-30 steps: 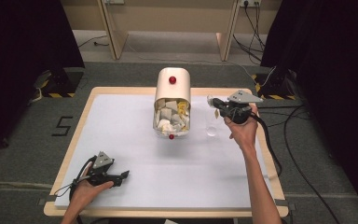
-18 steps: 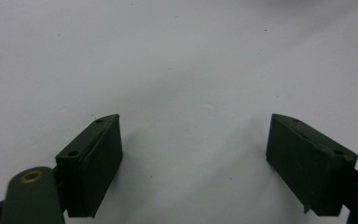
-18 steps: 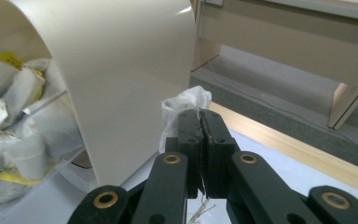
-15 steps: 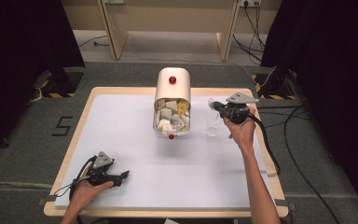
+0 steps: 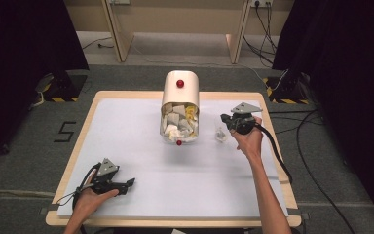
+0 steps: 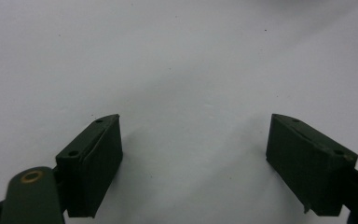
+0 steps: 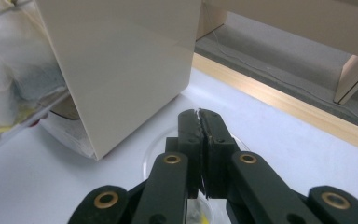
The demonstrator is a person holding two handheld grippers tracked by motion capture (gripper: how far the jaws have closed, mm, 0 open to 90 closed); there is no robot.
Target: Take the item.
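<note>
A cream bin (image 5: 180, 92) with a red knob stands at the table's far middle. Its clear front flap (image 5: 179, 127) is tipped out and full of crumpled white and yellow waste. My right gripper (image 5: 224, 122) hovers just right of the bin, shut on the thin wall of a clear plastic cup (image 5: 220, 134) that hangs under it. In the right gripper view the jaws of my right gripper (image 7: 200, 114) meet on the cup's rim (image 7: 154, 150), with the bin's side wall (image 7: 121, 65) close at the left. My left gripper (image 5: 129, 183) rests open on the white table, and my left gripper (image 6: 196, 140) has nothing between its jaws.
The white tabletop (image 5: 126, 136) has a wooden rim (image 7: 279, 100) along its far side. Beyond it are a wooden frame's legs (image 5: 121, 34) and cables (image 5: 272, 24) on the grey floor. The right gripper's black cable (image 5: 275, 151) trails over the table's right side.
My right gripper has sunk toward the table with the clear cup in it, staying beside the bin. The left gripper has not moved.
</note>
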